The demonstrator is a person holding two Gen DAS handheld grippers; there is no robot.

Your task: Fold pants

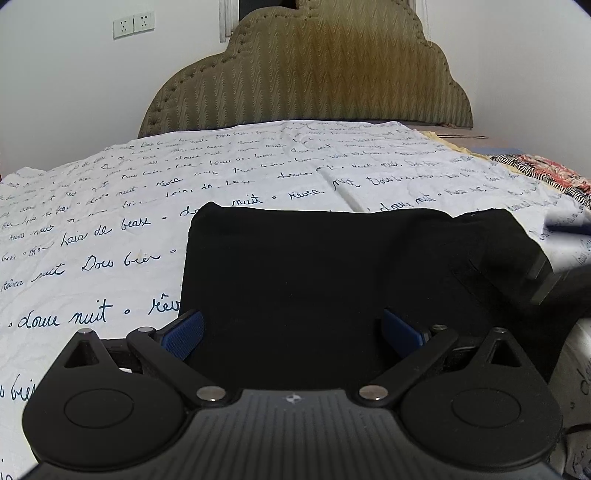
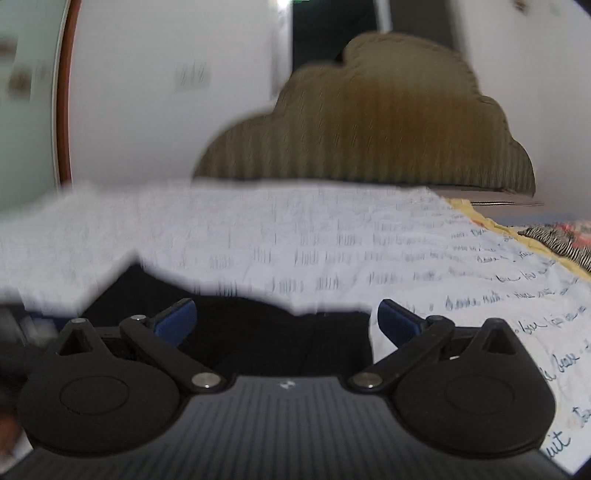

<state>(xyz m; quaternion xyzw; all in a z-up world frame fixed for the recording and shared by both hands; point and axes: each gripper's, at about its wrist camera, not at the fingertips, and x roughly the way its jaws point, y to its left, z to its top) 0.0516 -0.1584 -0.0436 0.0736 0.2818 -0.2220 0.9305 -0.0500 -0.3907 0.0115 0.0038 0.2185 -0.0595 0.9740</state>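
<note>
The black pants (image 1: 314,266) lie folded into a flat block on the white sheet with blue handwriting (image 1: 110,229). My left gripper (image 1: 291,328) hovers over their near edge, open, its blue pads wide apart and nothing pinched between them. In the blurred right wrist view the pants (image 2: 258,332) show as a dark patch just past my right gripper (image 2: 284,317), which is open wide with only cloth beneath it. At the right edge of the left wrist view, a dark blurred shape (image 1: 554,273) that may be the other gripper sits by the pants' right side.
A padded olive headboard (image 1: 306,74) stands at the far end of the bed against a white wall with two sockets (image 1: 133,24). A striped, floral cloth (image 1: 546,173) lies at the bed's right side, with a yellow edge (image 2: 491,225) beside it.
</note>
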